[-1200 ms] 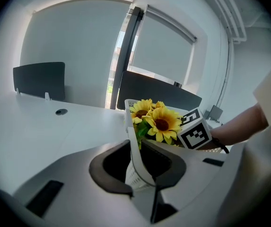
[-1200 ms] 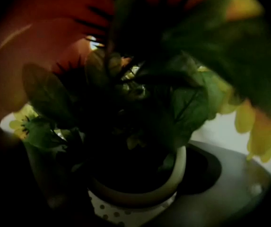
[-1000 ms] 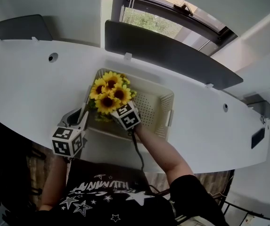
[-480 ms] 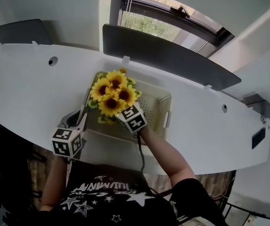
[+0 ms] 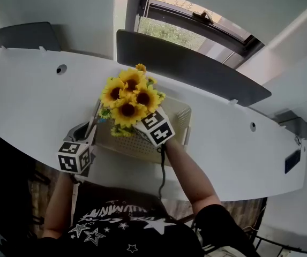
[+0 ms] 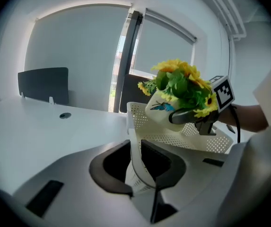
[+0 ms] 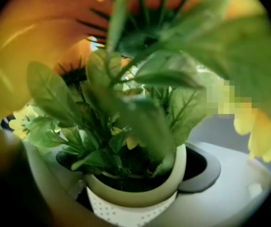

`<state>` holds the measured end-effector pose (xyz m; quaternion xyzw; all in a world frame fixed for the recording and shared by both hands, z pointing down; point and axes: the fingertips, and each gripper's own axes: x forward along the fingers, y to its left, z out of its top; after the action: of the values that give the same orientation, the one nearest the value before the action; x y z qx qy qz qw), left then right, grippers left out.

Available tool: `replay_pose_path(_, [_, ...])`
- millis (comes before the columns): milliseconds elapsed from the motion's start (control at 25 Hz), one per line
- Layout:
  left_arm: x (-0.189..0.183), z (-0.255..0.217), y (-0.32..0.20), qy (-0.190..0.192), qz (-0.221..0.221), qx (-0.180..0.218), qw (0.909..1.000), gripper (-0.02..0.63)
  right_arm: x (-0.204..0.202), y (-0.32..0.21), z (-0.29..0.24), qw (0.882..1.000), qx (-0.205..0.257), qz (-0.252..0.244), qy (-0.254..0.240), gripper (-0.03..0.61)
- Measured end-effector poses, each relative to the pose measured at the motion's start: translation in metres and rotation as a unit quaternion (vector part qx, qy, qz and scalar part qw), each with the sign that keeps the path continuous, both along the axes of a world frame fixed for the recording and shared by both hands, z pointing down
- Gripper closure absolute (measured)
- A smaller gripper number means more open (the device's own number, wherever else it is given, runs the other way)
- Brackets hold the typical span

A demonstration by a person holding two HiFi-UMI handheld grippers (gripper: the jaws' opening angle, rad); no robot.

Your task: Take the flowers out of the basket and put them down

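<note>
– Flowers: position?
– Sunflower bunch, upright in a cream dotted pot, over the 9 o'clock end of the basket. The pot's rim stands higher than the basket's rim. Whether its base is clear of the basket, cannot tell.
– And the right gripper?
– Closed round the pot, one jaw on either side, pressing on its wall. Leaves crowd that gripper's own view. Its marker cube sits at 5 o'clock of the blooms in the head view.
– Note the left gripper.
– At 8 o'clock of the bunch, low by the table edge. Jaws narrow, pinching the basket's perforated end wall between them.
– Surroundings?
– White table under the basket. Dark divider panel at 12 o'clock, with the window just beyond it.
</note>
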<state>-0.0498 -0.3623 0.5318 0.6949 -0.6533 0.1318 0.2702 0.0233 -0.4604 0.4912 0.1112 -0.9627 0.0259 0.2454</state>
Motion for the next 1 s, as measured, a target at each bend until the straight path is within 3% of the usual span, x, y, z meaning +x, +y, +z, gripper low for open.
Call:
replay_pose_path(400, [0.007,-0.009,-0.007,-0.041,0.053,0.011,0.9977,0.525,-0.001,0.023,-0.040,1.000,0.009,0.005,-0.011,0.025])
replay_pose_path(520, [0.007,-0.014,-0.009,-0.031,0.065,0.019,0.9972,0.511,-0.003,0.027,-0.053,1.000,0.013,0.020,-0.020,0.025])
replay_pose_path(680, [0.008,-0.026,-0.010,0.010,0.070,0.059,0.9957,0.463,-0.001,0.034,-0.069,0.998,0.011,0.049,-0.029,0.025])
replay_pose_path(1000, [-0.010,-0.037,-0.003,0.018,0.124,0.099,0.9871,0.410,-0.012,0.055,-0.076,0.993,0.039,0.108,-0.030,0.025])
